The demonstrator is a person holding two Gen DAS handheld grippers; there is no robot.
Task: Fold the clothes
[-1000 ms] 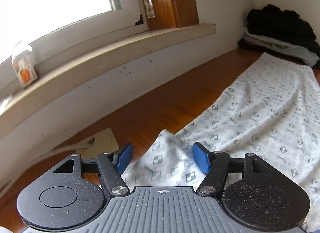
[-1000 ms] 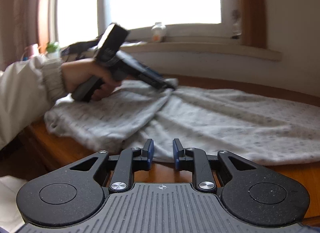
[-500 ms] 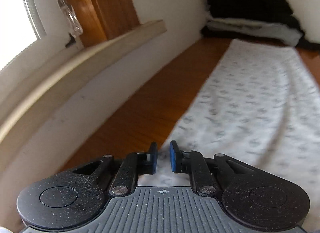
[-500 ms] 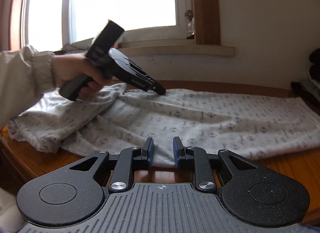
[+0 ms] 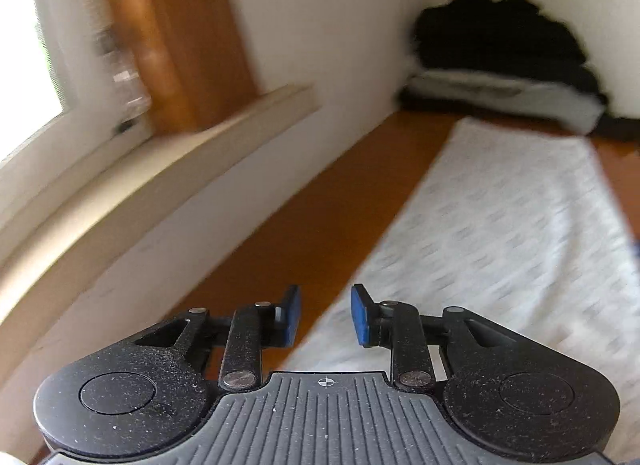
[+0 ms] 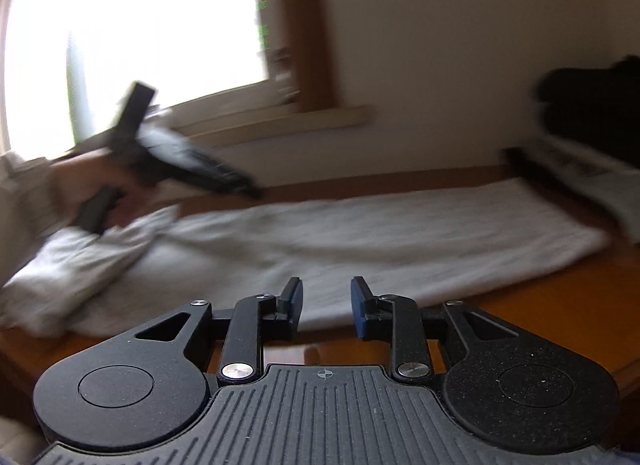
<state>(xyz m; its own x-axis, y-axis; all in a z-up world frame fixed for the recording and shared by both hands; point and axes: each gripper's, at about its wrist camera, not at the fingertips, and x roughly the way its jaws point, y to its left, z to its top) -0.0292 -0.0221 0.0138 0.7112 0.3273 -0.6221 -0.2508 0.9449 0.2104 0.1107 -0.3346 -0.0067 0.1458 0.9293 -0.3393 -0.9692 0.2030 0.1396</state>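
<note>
White garment (image 6: 360,241) lies beyond opening right tongs (image 6: 326,303).

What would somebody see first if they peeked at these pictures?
The long pale patterned garment stretched flat across the wooden table beside the window sill. Next, the dark pile of folded clothes in the far corner. Both grippers, left and right, are opening with nothing between their blue pads.
</note>
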